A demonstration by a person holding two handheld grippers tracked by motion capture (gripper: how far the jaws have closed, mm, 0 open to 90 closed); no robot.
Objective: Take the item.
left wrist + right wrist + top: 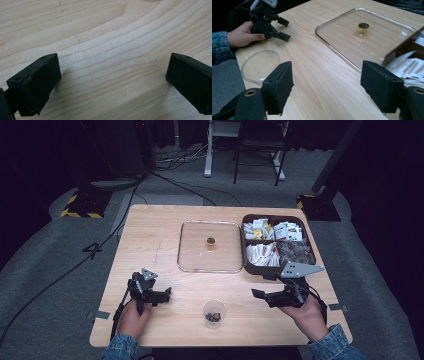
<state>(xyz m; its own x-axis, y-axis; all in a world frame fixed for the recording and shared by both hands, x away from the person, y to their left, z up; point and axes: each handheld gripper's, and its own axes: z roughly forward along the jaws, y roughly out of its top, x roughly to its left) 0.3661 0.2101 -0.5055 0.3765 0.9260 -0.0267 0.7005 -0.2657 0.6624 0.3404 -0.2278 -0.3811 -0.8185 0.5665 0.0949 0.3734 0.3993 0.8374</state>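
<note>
between cup [214, 312] and box [250, 266], right gripper [260, 292] gapes empty.

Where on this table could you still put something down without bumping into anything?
The widest bare wood is the far left, beside the glass lid and beyond the left claw. A smaller patch lies between the lid and the plastic cup. The right side is crowded: the packet box with the right claw close before it.

No text, label, brand or number can be read; printing on the packets [264, 254] in the box [246, 265] is too small to make out.
</note>
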